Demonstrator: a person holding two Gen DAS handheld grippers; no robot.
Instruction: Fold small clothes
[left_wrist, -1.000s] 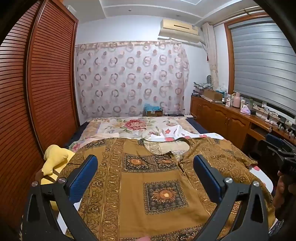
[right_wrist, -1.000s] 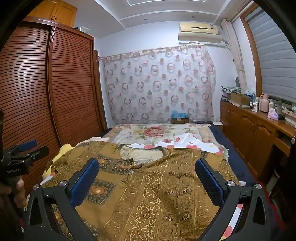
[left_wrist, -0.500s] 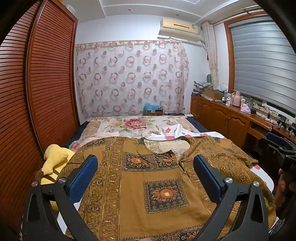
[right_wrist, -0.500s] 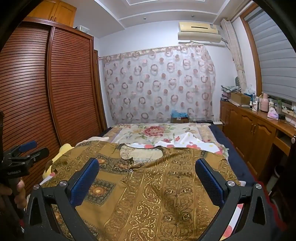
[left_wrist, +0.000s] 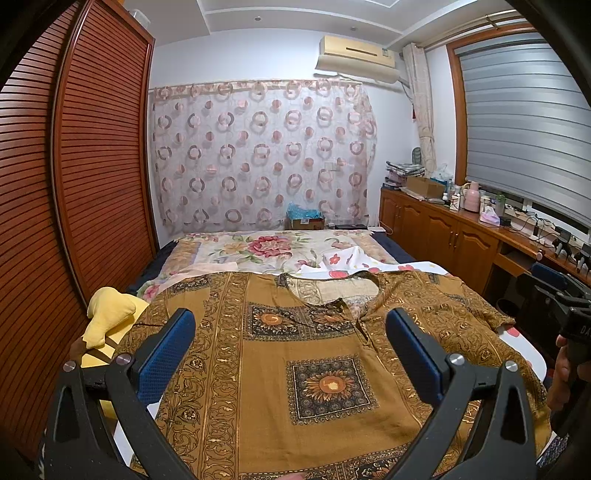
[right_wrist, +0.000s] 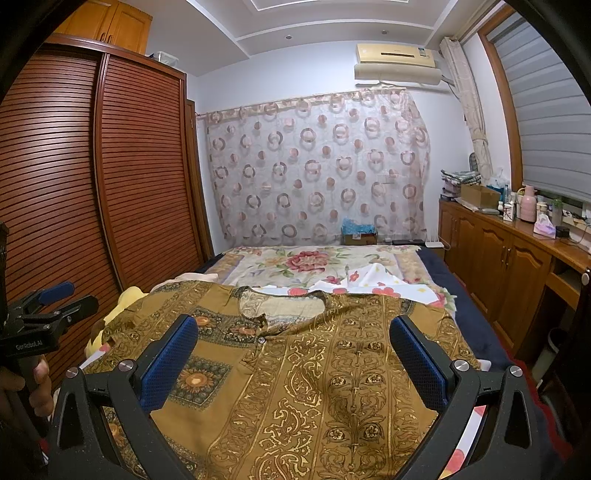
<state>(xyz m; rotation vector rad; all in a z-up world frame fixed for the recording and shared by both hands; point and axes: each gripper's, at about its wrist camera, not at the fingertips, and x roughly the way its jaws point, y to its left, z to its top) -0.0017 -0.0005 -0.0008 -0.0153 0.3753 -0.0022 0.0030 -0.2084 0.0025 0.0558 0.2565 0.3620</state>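
While both hover, left tool (left_wrist: 290, 354) wide open, right tool (right_wrist: 293, 358) likewise, seemingly above shirt (left_wrist: 295, 373).

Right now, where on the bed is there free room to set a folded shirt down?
Best patch: the floral quilt at the far end, between the brown shirt's collar and the curtain. The near half is covered by the shirt. The left edge is crowded by a yellow plush, and a white flowered cloth lies on the right.
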